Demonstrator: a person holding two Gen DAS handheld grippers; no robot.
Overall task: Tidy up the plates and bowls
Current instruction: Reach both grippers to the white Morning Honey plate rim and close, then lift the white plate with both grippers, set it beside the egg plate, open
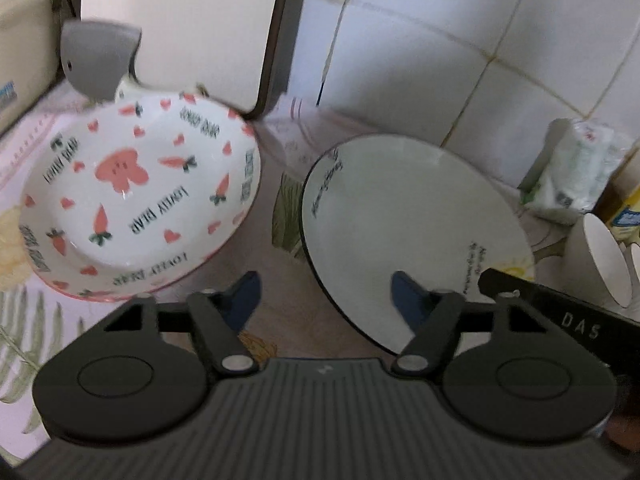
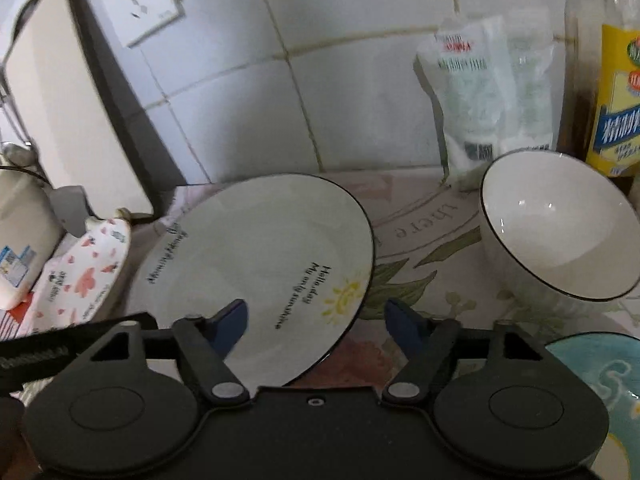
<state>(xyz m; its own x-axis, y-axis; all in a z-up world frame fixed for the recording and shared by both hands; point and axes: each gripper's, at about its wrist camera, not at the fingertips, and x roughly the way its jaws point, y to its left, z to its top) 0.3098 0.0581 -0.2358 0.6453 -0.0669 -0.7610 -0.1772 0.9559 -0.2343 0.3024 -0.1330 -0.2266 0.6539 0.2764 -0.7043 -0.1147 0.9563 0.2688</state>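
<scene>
A pink carrot-print plate (image 1: 132, 200) lies at the left of the patterned counter; it also shows at the left edge of the right wrist view (image 2: 86, 276). A white black-rimmed plate (image 1: 404, 232) with a sun drawing lies beside it (image 2: 260, 264). A white bowl (image 2: 556, 228) stands to the right. My left gripper (image 1: 326, 300) is open and empty, just above the gap between the two plates. My right gripper (image 2: 316, 320) is open and empty, over the white plate's near right rim.
A cutting board (image 1: 188, 24) leans on the tiled wall behind the plates. A white packet (image 2: 484, 92) and an oil bottle (image 2: 604, 68) stand at the back right. A teal dish (image 2: 600, 372) lies near right. Paper cups (image 1: 604, 260) and a pot (image 2: 20, 224) flank the area.
</scene>
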